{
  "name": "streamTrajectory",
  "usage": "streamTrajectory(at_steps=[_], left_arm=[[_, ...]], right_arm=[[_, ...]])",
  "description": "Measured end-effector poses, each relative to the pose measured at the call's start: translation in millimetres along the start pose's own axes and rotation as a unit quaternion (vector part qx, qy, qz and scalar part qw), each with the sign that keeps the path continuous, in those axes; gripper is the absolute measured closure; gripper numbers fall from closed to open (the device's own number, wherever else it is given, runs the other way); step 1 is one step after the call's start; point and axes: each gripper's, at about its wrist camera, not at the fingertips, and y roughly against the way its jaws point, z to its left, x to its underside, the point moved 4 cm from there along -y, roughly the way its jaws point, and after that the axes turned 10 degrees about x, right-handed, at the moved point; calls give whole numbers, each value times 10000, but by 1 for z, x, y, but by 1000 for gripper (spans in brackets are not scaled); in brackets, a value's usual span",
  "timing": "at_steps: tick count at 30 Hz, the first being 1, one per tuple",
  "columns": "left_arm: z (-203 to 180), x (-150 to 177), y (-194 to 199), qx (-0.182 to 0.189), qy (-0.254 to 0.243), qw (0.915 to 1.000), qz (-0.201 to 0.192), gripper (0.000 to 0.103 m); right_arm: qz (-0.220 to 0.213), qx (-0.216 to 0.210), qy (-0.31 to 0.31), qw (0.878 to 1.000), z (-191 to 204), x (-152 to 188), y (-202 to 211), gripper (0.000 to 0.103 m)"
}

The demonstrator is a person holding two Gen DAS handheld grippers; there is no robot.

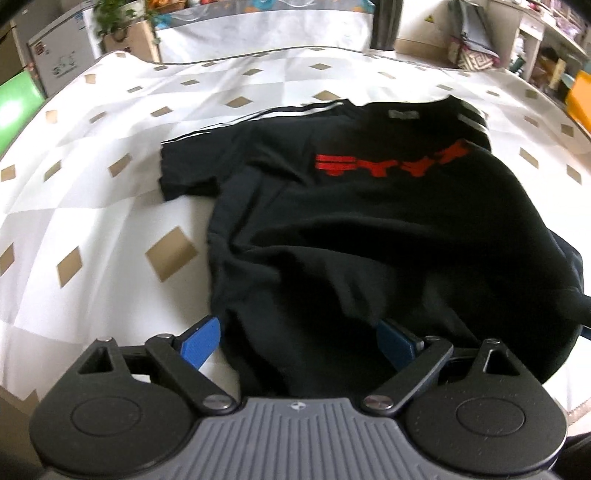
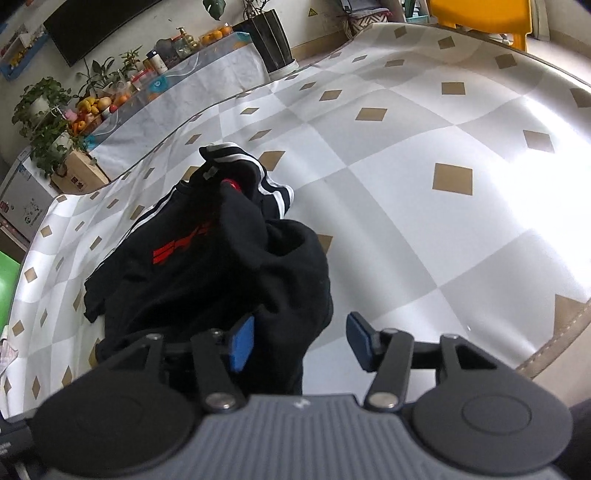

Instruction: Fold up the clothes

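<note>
A black T-shirt (image 1: 351, 229) with red lettering and white shoulder stripes lies rumpled on the checked tablecloth (image 1: 110, 206). Its hem runs between the blue pads of my left gripper (image 1: 299, 339), whose jaws stand wide apart around the cloth without clamping it. In the right wrist view the same T-shirt (image 2: 207, 266) is bunched up, one fold raised. My right gripper (image 2: 301, 343) is open too, its left pad (image 2: 242, 345) against the fabric, its right pad over bare tablecloth.
The tablecloth (image 2: 424, 177) stretches free to the right of the shirt. A dark tall vase (image 2: 271, 40) stands beyond the far edge. A side counter with fruit and plants (image 2: 92, 107) lies behind. An orange chair (image 2: 480, 18) is at the far right.
</note>
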Motion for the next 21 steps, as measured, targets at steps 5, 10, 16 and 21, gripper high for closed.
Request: streamTrajectory(at_steps=[5,10,16,21], left_arm=[[-8,1,-11,158,-60,9997,161,11],[-2,3,-16,103,126,9994,305,11],[23,9,-22,12,814,9954,510,11],[27,11,-25,-150,699,9963,481,10]], right_arm=[[84,149,225,9996,7,7,-10,50],[161,344,517,9979,14,15,-20,51],[192,679,987,9926,24,25,-31,66],[-21,1444,1815,9727,31,29,-34,76]])
